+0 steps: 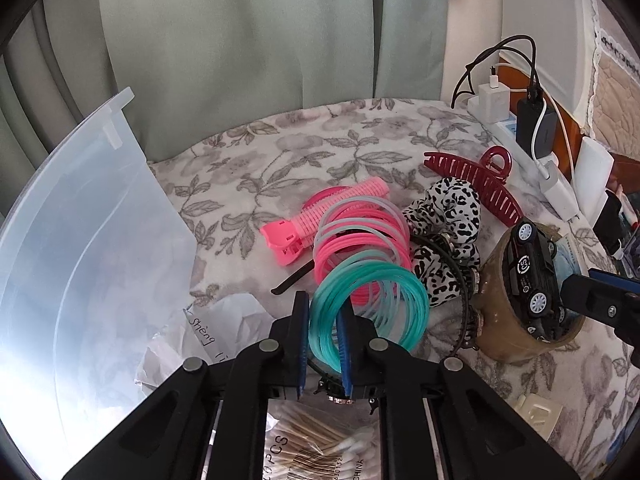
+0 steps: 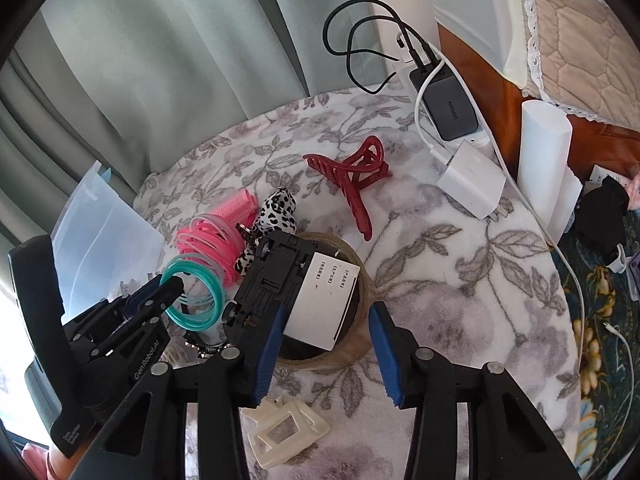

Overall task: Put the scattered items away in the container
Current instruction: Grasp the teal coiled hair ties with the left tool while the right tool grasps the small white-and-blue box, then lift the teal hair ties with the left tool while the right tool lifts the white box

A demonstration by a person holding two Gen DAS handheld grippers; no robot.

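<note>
My left gripper (image 1: 323, 332) is shut on a bundle of teal rubber bands (image 1: 372, 300), linked with pink bands (image 1: 360, 236); it also shows in the right wrist view (image 2: 168, 286) with the teal bands (image 2: 196, 298). A clear plastic container (image 1: 80, 248) stands at the left. My right gripper (image 2: 326, 344) is open around a black toy car (image 2: 280, 280) that lies upside down in a brown tape roll (image 2: 352, 344); the car (image 1: 528, 276) and roll (image 1: 508, 332) also show in the left wrist view.
On the floral cloth lie a pink hair roller clip (image 1: 320, 216), a leopard scrunchie (image 1: 444, 216), a dark red claw clip (image 1: 480, 180), a black headband (image 1: 464, 300), a cream clip (image 2: 280, 432), cotton swabs (image 1: 316, 444) and crumpled paper (image 1: 208, 328). Chargers (image 2: 452, 108) sit at the back right.
</note>
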